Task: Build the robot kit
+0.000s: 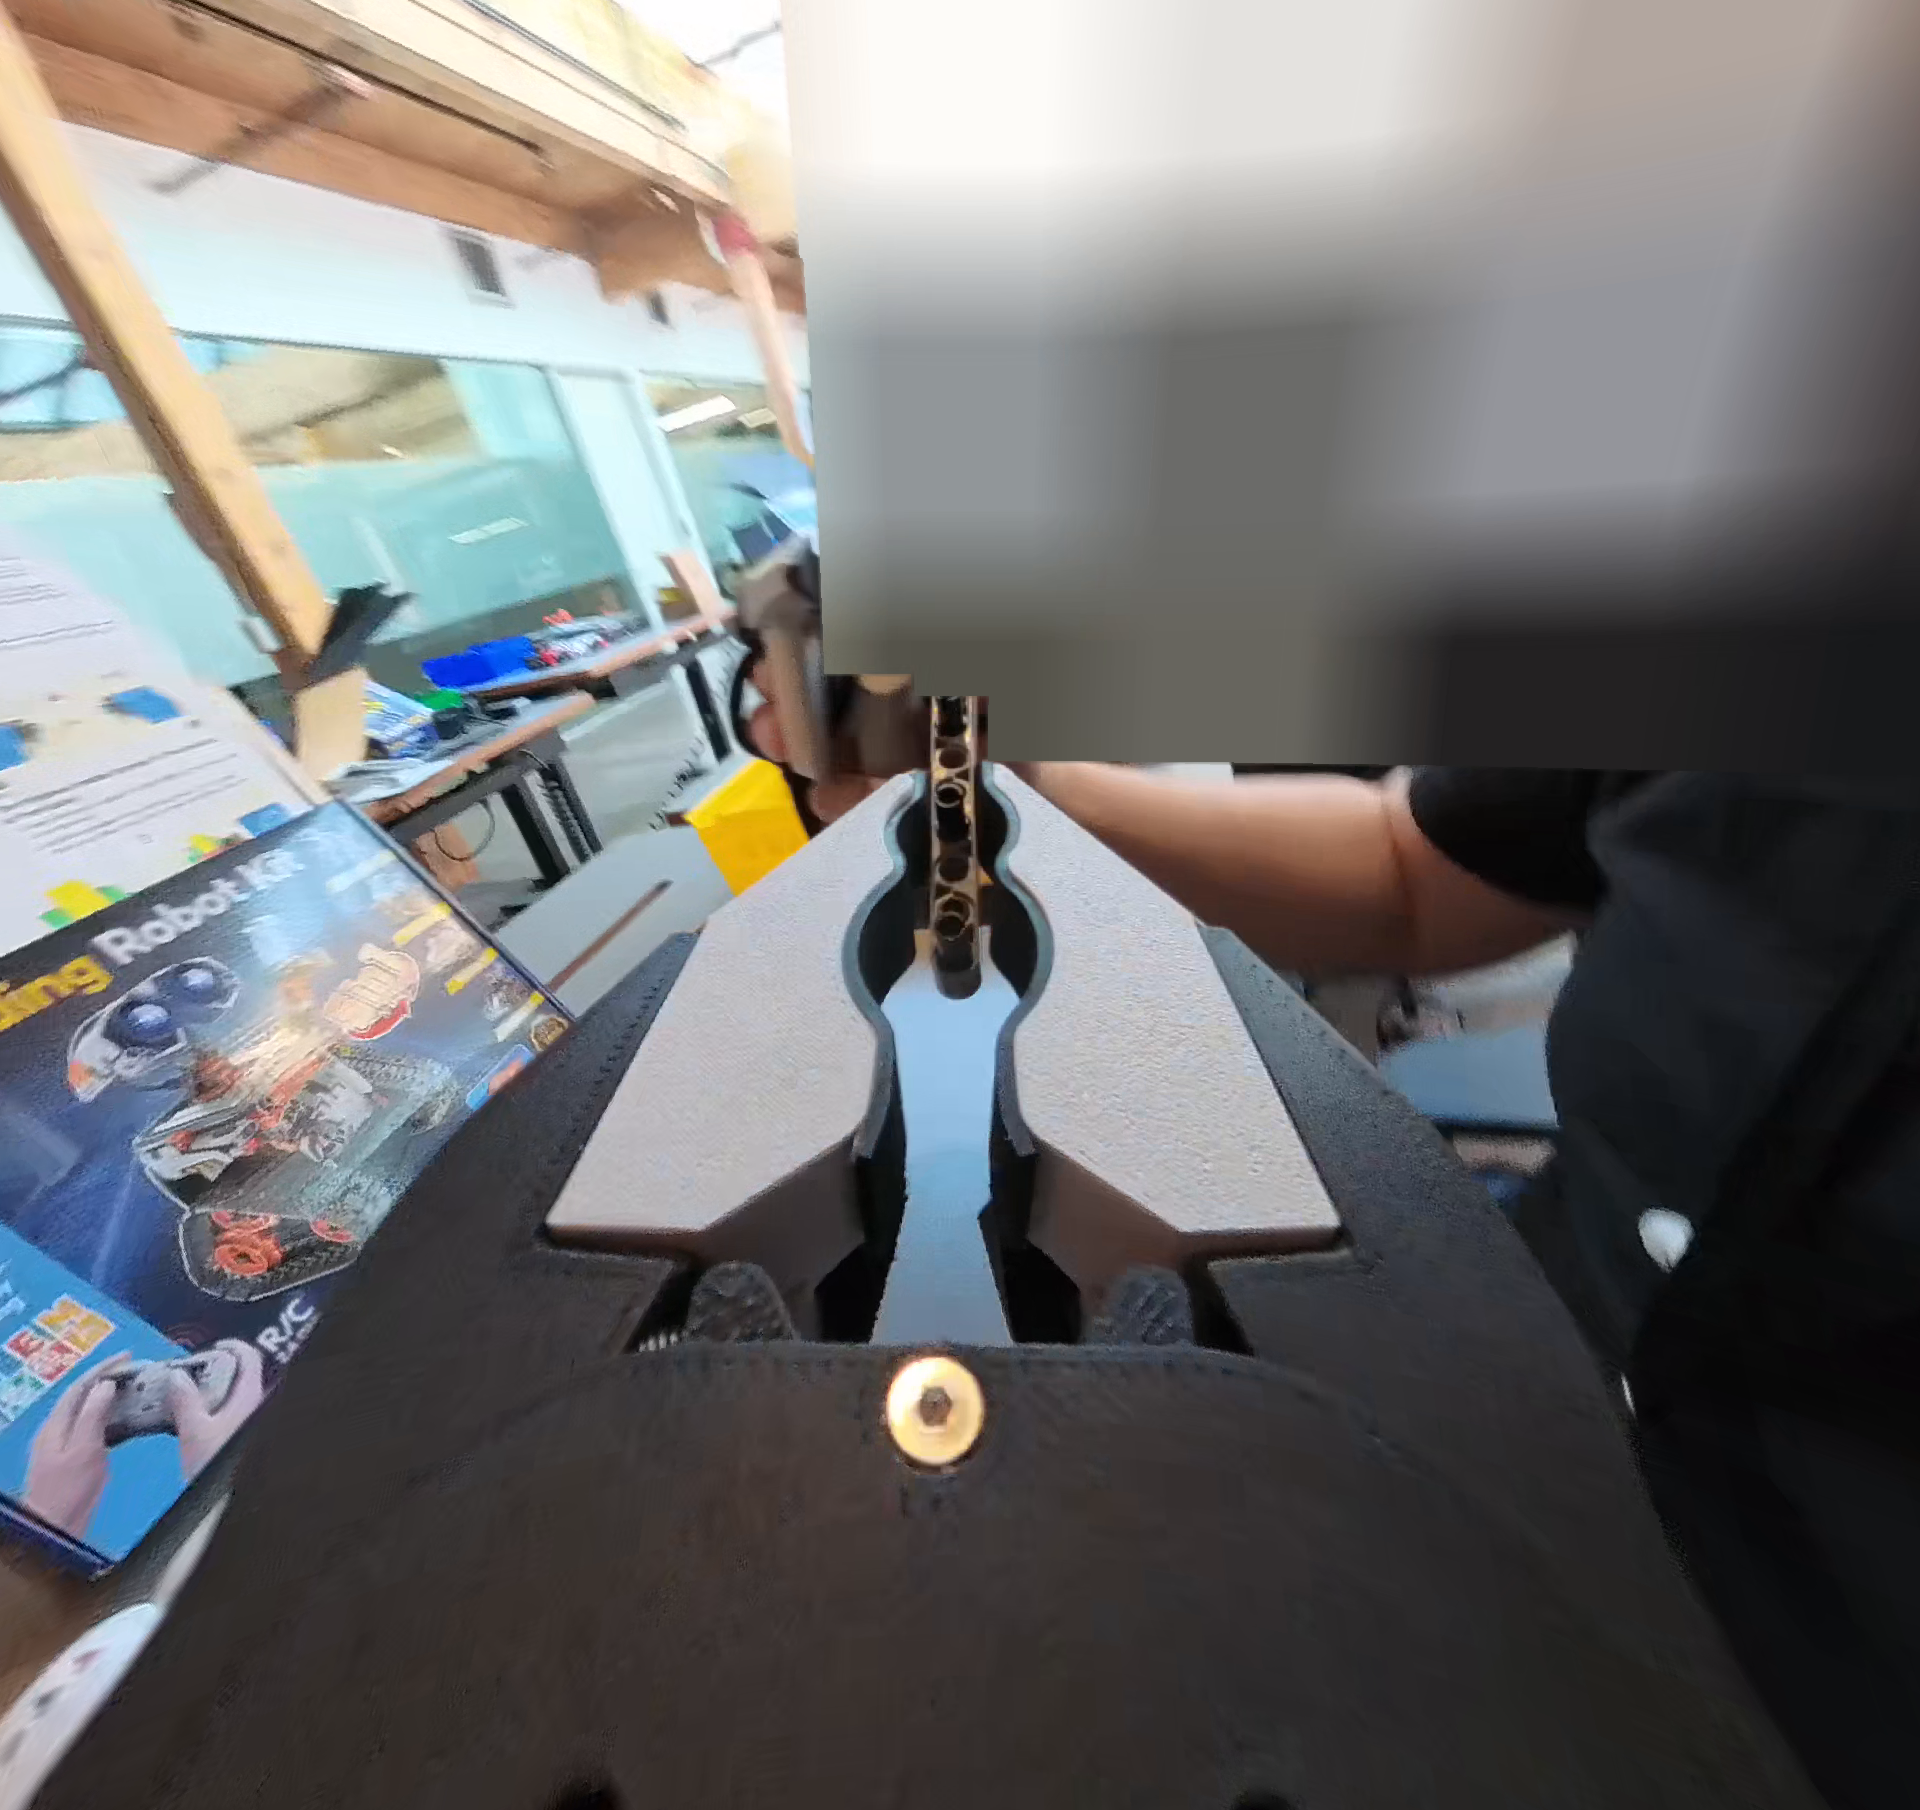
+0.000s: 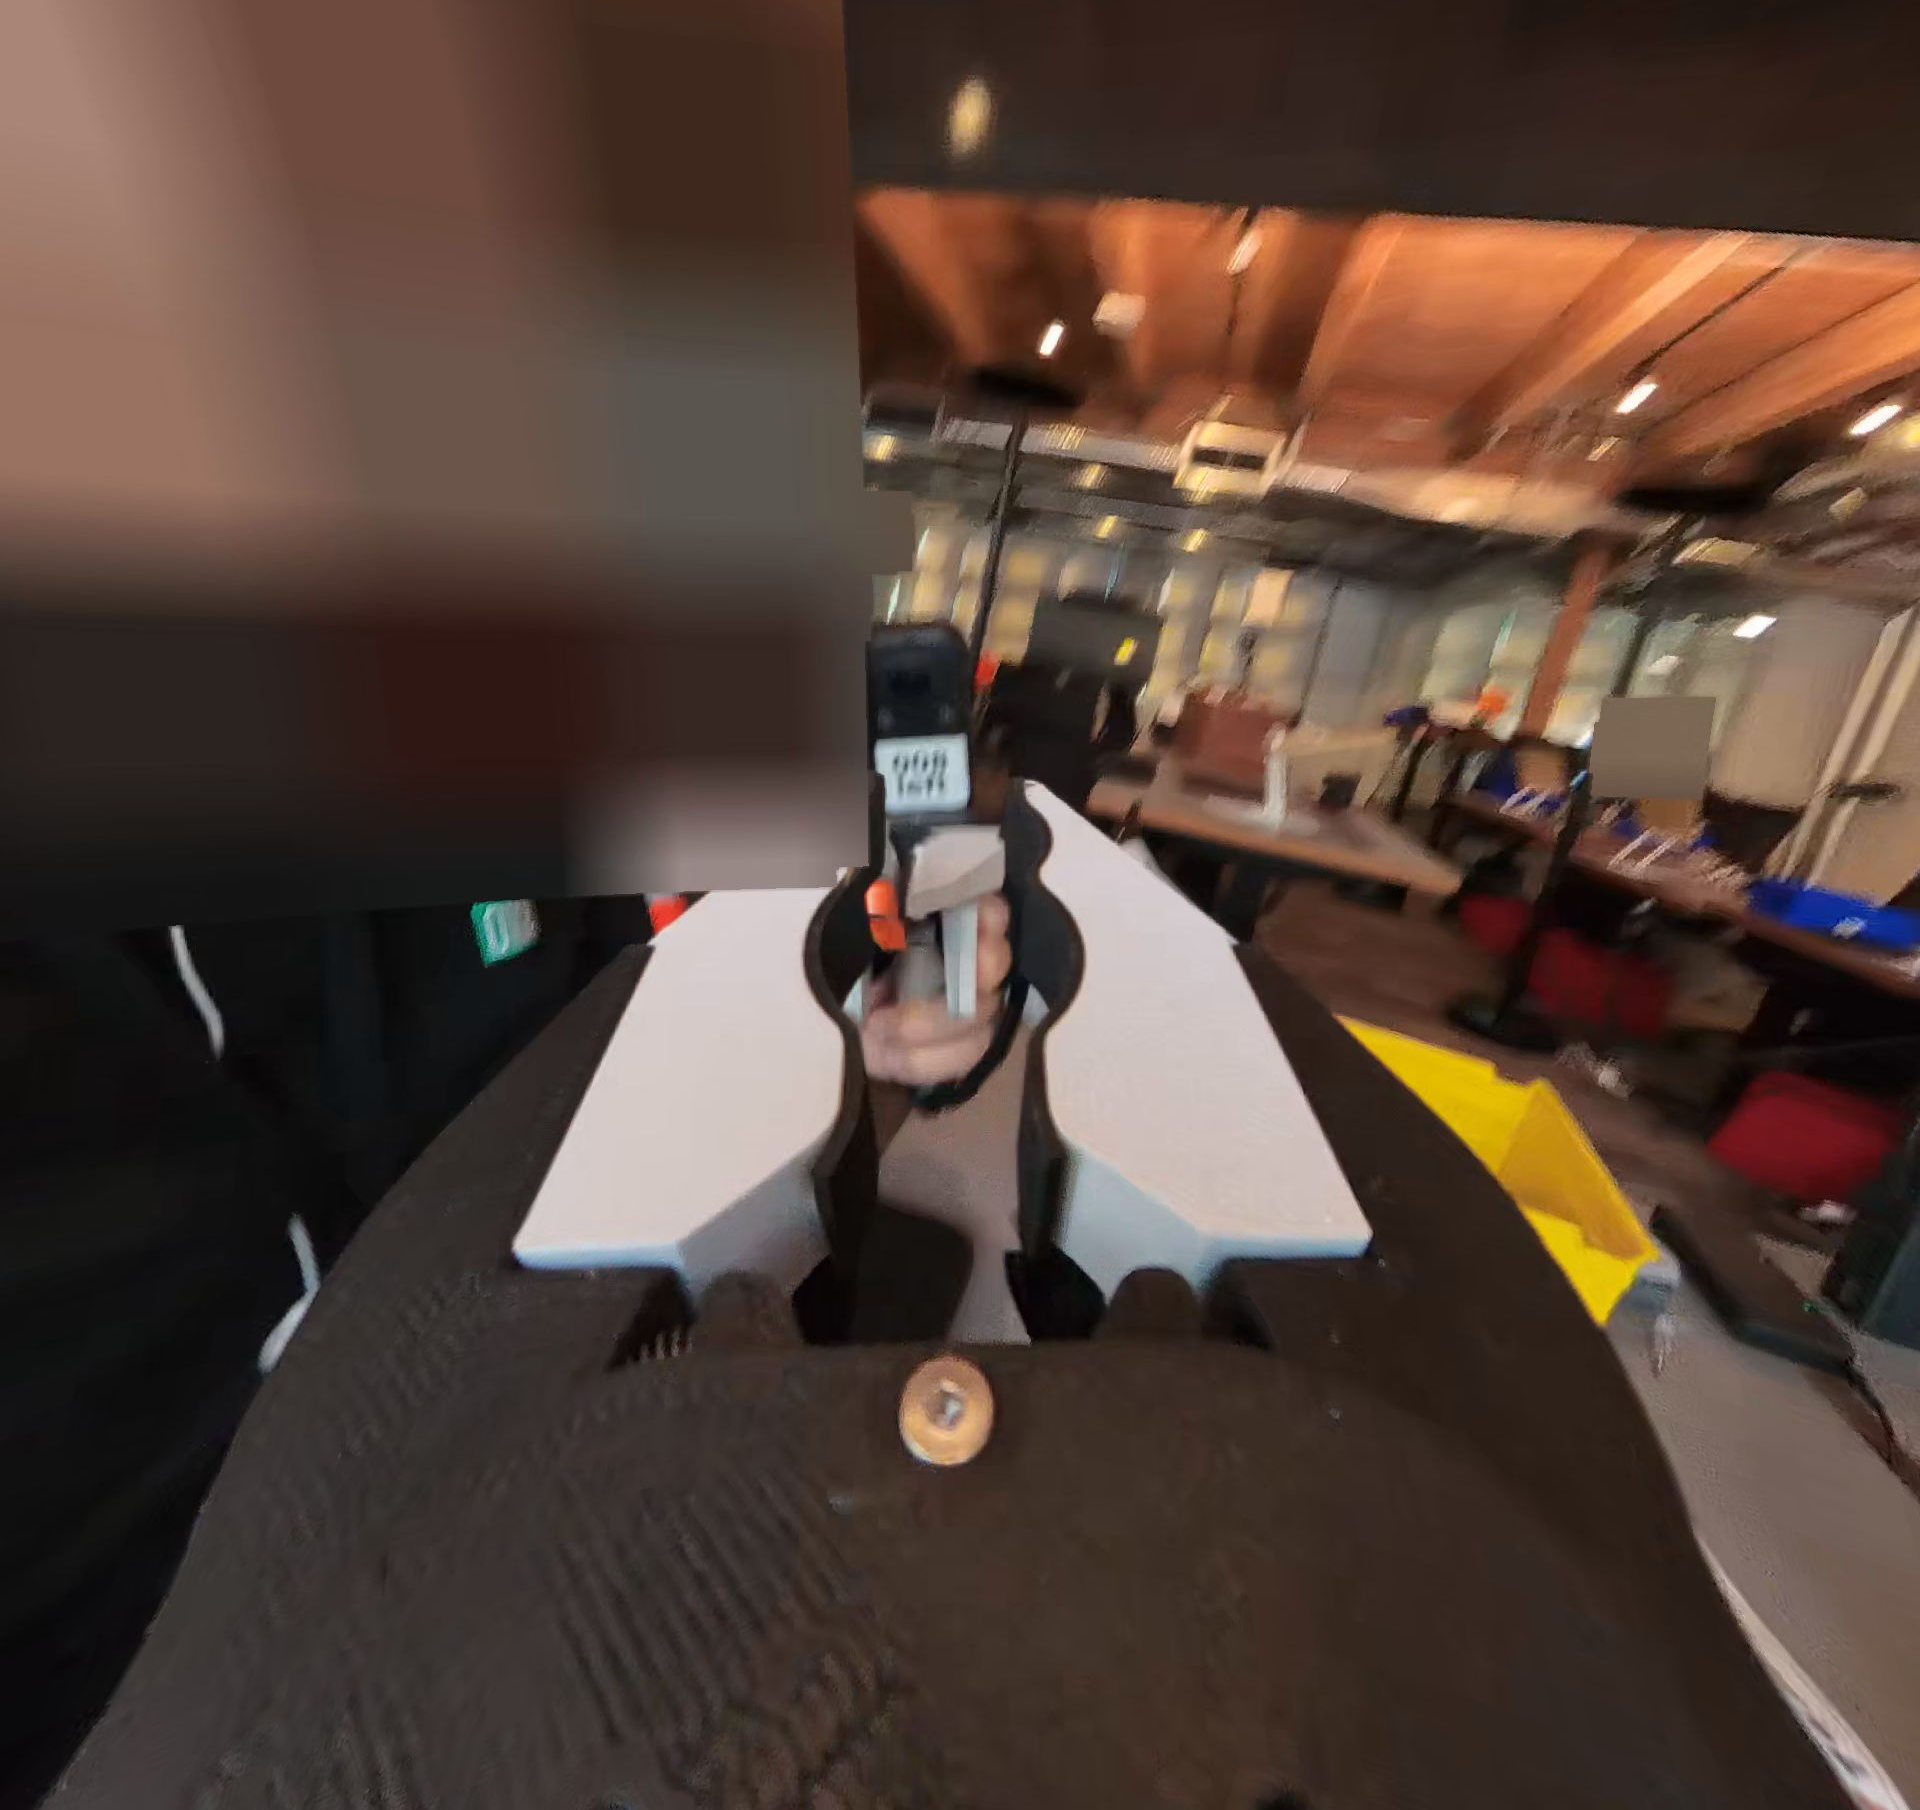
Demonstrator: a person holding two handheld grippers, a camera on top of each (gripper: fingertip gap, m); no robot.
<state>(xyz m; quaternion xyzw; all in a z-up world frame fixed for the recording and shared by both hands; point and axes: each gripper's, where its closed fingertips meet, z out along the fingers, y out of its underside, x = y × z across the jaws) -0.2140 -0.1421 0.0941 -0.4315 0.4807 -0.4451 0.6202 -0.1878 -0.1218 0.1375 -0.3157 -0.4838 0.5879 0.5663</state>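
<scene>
Black holed beam (image 1: 954, 856) upright, left tool (image 1: 956, 825) gripping

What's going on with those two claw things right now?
Left hand-held gripper shut on black holed beam. Right hand-held gripper nearly closed, small orange piece at its tips. Grippers facing.

Beam with holes (image 1: 954, 867) between left tool (image 1: 951, 825) fingers, toy box (image 1: 239, 1116) left, bin (image 1: 750, 822) beyond.

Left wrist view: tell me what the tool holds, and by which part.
The left tool is shut on a black holed beam, gripping its near end; the rest sticks out past the tips.
</scene>
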